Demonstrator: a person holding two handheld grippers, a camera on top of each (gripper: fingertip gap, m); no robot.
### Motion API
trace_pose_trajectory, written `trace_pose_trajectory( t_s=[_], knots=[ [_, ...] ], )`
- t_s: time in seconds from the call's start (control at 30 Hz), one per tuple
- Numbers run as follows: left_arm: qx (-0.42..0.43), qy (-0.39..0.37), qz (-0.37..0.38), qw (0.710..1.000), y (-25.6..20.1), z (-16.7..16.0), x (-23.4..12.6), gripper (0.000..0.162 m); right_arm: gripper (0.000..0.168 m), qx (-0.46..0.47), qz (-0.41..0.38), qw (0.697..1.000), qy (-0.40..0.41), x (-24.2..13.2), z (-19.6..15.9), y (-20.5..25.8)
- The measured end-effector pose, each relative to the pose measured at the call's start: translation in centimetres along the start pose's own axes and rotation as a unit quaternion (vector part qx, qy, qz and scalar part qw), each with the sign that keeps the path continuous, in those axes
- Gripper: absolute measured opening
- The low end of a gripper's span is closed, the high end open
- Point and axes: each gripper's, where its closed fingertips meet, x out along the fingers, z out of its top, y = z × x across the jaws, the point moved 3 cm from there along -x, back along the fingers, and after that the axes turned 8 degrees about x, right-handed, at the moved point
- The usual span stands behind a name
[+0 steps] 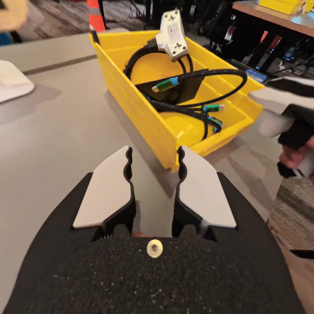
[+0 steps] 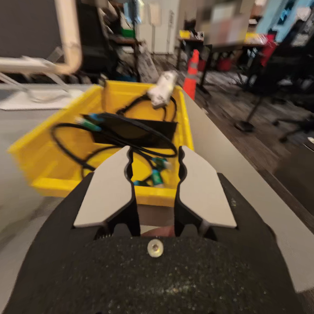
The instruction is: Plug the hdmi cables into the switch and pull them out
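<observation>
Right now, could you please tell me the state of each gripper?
Left gripper: open, holding nothing, over the table.
Right gripper: open, holding nothing, before the yellow bin.

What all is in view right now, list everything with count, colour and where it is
Bin: one, yellow, on the table.
Switch: one, white, propped at the bin's far end, a black cable plugged in.
HDMI plugs: three visible, green with blue collars, on black braided cables inside the bin.
Divider: one, black, inside the bin.
Traffic cone: one, orange, on the floor beyond the table.
Table: one, grey.
Left gripper: open, empty, before the bin's near corner.
Right gripper: open, empty, facing the bin.
</observation>
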Motion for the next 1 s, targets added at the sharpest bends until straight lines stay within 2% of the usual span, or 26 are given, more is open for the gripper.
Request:
trace_pose_trajectory(
  t_s=[0.07, 0.1, 0.17, 0.2, 0.27, 0.4, 0.53, 0.6, 0.73, 0.87, 1.0],
  knots=[
    [-0.02, 0.046, 0.004, 0.999, -0.6, 0.1, 3.5, 0.051, 0.052, -0.024, -0.07, 0.997, 0.035, 2.0, -1.4, -3.3],
    [-0.021, 0.063, 0.008, 0.998, -0.7, 0.0, 4.8, 0.048, 0.045, -0.047, -0.073, 0.995, 0.049, 2.8, -1.9, -4.0],
    [-0.03, 0.075, 0.033, 0.996, -0.5, -0.3, 6.5, 0.038, 0.043, -0.054, -0.024, 0.997, 0.046, 3.9, -2.2, -3.6],
    [-0.046, 0.068, 0.035, 0.996, -0.5, -0.2, 7.0, 0.026, 0.035, -0.041, -0.019, 0.998, 0.052, 4.3, -2.2, -3.6],
    [-0.05, 0.062, 0.071, 0.994, 0.2, 0.0, 7.3, 0.018, 0.01, -0.039, -0.04, 0.996, 0.074, 4.5, -2.5, -4.3],
    [-0.042, 0.065, 0.105, 0.992, 1.0, 0.0, 6.6, 0.008, 0.004, -0.003, -0.002, 0.995, 0.096, 3.7, -2.7, -3.4],
    [-0.035, 0.054, 0.137, 0.989, 2.1, -0.8, 3.4, 0.005, 0.003, -0.015, -0.009, 0.997, 0.078, 2.6, -1.9, -0.5],
    [-0.044, 0.054, 0.145, 0.987, 4.0, -1.9, 0.9, 0.005, 0.004, 0.005, 0.017, 0.998, 0.068, 2.2, -1.4, 2.4],
    [-0.031, 0.056, 0.207, 0.976, 9.0, -4.0, -5.5, 0.005, 0.004, -0.027, 0.062, 0.996, 0.063, 1.9, -1.8, 10.2],
    [-0.029, 0.058, 0.271, 0.96, 13.7, -6.2, -12.2, 0.005, 0.004, -0.022, 0.121, 0.989, 0.078, 1.8, -2.9, 18.4],
    [-0.049, 0.056, 0.316, 0.946, 17.7, -9.2, -16.4, 0.005, 0.003, -0.032, 0.149, 0.985, 0.083, 2.4, -4.2, 25.4]
  ],
)
